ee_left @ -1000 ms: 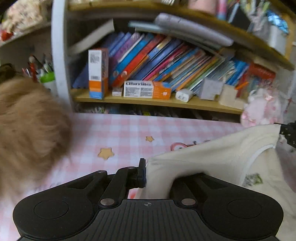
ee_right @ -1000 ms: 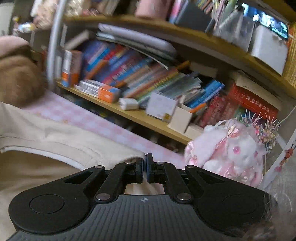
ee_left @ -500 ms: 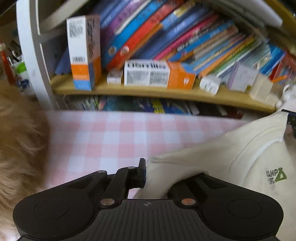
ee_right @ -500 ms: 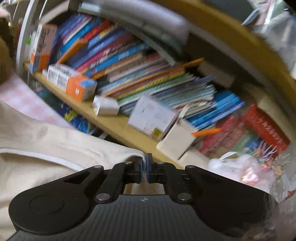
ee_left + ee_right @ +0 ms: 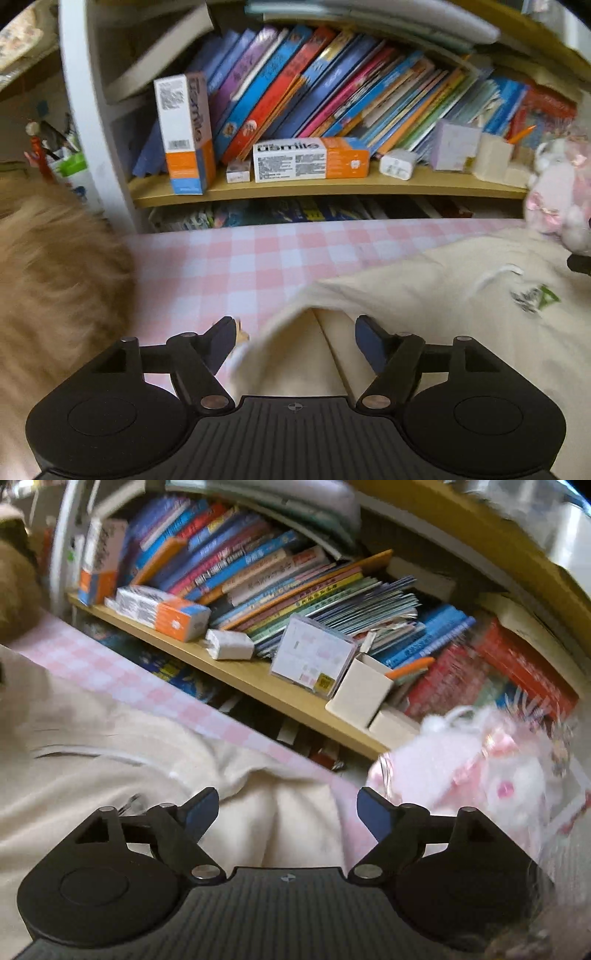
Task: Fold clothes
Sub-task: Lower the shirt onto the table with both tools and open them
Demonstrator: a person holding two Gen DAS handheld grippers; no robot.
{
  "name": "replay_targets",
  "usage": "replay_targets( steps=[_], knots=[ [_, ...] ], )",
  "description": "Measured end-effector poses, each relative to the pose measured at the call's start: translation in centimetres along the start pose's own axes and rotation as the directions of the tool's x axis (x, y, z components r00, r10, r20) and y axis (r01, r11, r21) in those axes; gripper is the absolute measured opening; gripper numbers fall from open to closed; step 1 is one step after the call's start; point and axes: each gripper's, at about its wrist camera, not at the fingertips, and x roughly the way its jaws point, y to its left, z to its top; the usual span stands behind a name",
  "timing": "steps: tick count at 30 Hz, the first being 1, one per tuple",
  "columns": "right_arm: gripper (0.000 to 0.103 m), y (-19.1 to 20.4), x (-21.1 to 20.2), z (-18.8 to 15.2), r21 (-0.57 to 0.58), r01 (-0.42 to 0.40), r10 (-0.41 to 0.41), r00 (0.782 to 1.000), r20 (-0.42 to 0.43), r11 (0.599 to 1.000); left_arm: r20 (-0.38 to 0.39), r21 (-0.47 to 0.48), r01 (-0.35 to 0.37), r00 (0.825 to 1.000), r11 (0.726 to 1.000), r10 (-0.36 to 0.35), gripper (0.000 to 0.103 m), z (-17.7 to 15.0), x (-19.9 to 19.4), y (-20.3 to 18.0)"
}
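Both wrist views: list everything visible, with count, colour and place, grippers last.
garment: one, cream, on the tablecloth under both grippers
tablecloth: one, pink-white check, below the shelf
books: many, mixed colours, leaning on the shelf
boxes: two, white-orange, one upright, one lying, on the shelf
plush toy: one, pink-white, right of the garment
furry thing: one, tan, left; blurred
left gripper: black, open, jaws just opened over cloth
right gripper: black, open, jaws just opened over cloth

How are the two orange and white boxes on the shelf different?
The tall box stands upright on its end; the long box lies flat on its side. The tall box leans against the books; the long box lies in front of them. Both are orange and white with grey lettering.
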Motion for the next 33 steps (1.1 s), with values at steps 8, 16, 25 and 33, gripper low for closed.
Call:
replay_targets(
  steps=[8,16,25,33],
  knots=[
    [0.085,0.8,-8.9,-4.2,0.076,-0.085,0.082,0.995,0.05,0.993,0.038,0.014,0.022,0.999,1.0,-0.023,0.078,-5.2,-8.6,-4.2],
    [0.086,2.9,-14.1,-10.0,0.141,-0.13,0.131,0.991,0.005,0.981,-0.027,-0.002,0.024,0.999,1.0,-0.024,0.081,-10.6,-12.6,-9.1],
    [0.084,0.2,-16.2,-14.4,0.271,-0.095,0.114,0.992,-0.055,0.958,-0.092,-0.025,-0.025,0.995,0.999,0.022,0.081,-14.2,-14.3,-10.6],
    [0.054,-7.4,-12.8,-15.3,0.578,-0.014,0.114,0.984,-0.138,0.816,-0.133,-0.085,-0.07,0.989,0.994,0.059,0.081,-15.1,-14.3,-10.0]
  ],
)
